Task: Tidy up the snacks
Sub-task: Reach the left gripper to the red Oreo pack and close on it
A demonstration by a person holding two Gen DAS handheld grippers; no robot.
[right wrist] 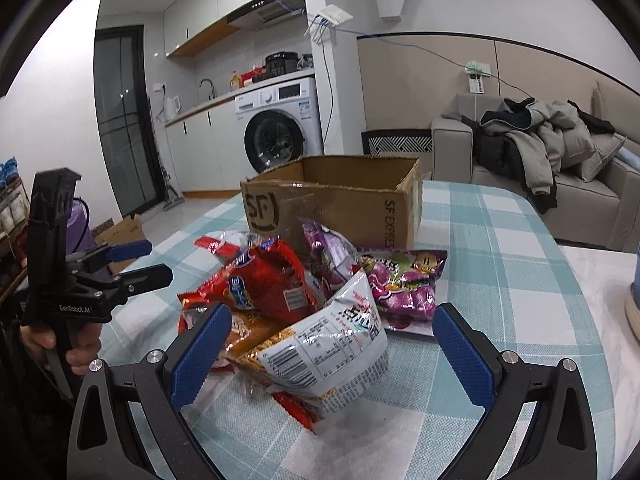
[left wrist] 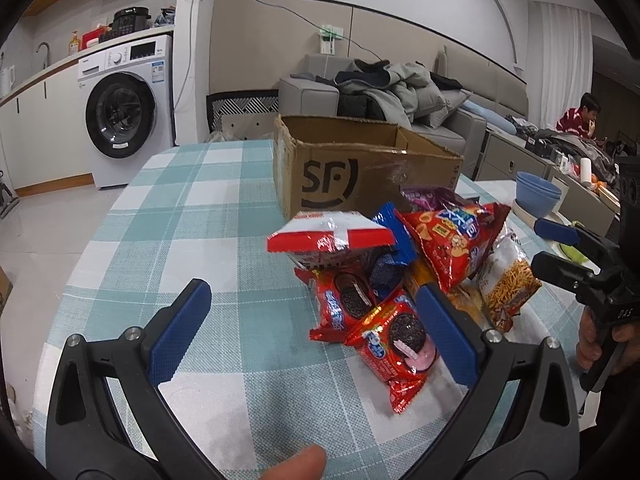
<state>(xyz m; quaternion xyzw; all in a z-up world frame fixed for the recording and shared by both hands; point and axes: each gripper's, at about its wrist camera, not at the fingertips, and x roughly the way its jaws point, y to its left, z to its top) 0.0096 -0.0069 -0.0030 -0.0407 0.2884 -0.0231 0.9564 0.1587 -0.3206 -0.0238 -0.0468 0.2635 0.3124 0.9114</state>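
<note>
A pile of snack bags lies on the checked tablecloth [left wrist: 192, 208] in front of an open cardboard SF box [left wrist: 352, 168], also in the right wrist view [right wrist: 340, 204]. In the left wrist view, two red Oreo packs [left wrist: 396, 344] lie nearest, with a red-and-white bag [left wrist: 332, 240], a red chip bag [left wrist: 448, 244] and a noodle-stick bag [left wrist: 508, 276] behind. My left gripper [left wrist: 316, 324] is open and empty, just short of the Oreo packs. My right gripper [right wrist: 332, 344] is open around the white noodle-stick bag [right wrist: 332, 344], not touching it. A purple candy bag [right wrist: 404, 284] lies to the right.
Stacked blue bowls [left wrist: 536, 194] stand at the table's right edge. The right gripper shows in the left wrist view [left wrist: 556, 248], and the left one in the right wrist view [right wrist: 140, 262]. A washing machine [left wrist: 128, 112] and a sofa with coats [left wrist: 400, 92] stand behind.
</note>
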